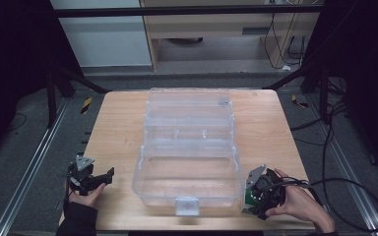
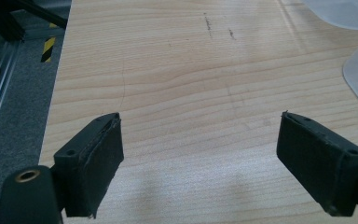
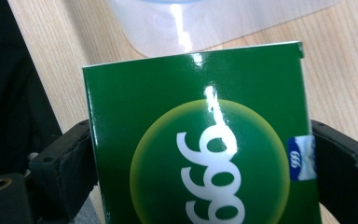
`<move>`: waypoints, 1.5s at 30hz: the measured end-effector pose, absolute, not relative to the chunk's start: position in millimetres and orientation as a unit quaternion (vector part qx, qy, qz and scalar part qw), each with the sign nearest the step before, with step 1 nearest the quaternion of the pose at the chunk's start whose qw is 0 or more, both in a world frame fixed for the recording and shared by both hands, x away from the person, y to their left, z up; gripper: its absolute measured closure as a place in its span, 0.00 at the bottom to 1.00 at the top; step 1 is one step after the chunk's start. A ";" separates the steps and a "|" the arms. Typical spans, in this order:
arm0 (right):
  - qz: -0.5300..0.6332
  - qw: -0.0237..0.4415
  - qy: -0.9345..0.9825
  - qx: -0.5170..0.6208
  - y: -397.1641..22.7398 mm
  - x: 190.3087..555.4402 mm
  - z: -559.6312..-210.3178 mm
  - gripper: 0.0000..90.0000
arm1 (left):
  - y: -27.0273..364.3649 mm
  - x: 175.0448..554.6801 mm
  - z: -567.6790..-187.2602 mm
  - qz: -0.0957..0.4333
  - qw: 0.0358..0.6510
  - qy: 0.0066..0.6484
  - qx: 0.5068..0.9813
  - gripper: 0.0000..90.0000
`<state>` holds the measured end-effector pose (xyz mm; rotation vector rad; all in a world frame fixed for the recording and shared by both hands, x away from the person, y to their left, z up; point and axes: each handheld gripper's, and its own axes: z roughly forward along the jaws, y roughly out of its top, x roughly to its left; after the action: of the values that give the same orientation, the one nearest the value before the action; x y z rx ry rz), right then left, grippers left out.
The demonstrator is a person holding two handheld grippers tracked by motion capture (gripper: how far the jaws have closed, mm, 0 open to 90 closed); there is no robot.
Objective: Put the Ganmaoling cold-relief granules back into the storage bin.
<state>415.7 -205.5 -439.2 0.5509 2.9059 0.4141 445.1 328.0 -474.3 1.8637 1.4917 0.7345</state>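
A glossy green cardboard box printed with a yellow-green disc and white "999" numerals (image 3: 200, 140) sits clamped between the jaws of the right gripper (image 1: 257, 194), one pad pressed on each of its narrow side edges. In the high view that gripper rests at the near right corner of the light wooden table (image 1: 113, 132), just beside the large clear plastic organiser case with its lid thrown open (image 1: 187, 152); the box itself is small and hard to pick out there. In the right gripper view the case's rounded wall lies just past the box's top edge.

The box looks like thin carton, probably light and likely to give if squeezed hard; its shiny coating could let it slip. Holding it across the side edges, where the folds are stiffest, seems the sound choice, with modest pressure only.

The left gripper (image 2: 200, 158) is held low over bare table at the near left, its jaws spread wide with nothing between them, well apart from the case.
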 end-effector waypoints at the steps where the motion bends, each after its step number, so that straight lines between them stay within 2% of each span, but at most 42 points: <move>1: 0.133 0.077 0.971 0.183 -204.6 415.9 -440.7 0.09 | 328.0 445.2 -474.3 0.279 0.317 0.566 0.708 0.16; 19: 0.154 0.070 0.967 0.188 -211.3 415.0 -444.2 0.17 | 327.9 445.7 -474.8 0.278 0.315 0.567 0.708 0.16; 27: 0.163 0.071 0.966 0.187 -213.2 412.3 -441.4 0.18 | 327.7 445.6 -474.6 0.278 0.314 0.567 0.709 0.16; 36: 0.176 0.081 0.962 0.192 -219.5 409.9 -426.1 0.18 | 325.8 448.1 -474.6 0.275 0.316 0.568 0.708 0.16; 45: 0.202 0.097 0.957 0.186 -223.8 407.9 -395.3 0.18 | 325.9 448.5 -475.2 0.276 0.314 0.569 0.709 0.16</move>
<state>407.9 -223.8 -395.3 0.5502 2.8332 0.5997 448.5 325.9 -475.2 1.8680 1.4990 0.7270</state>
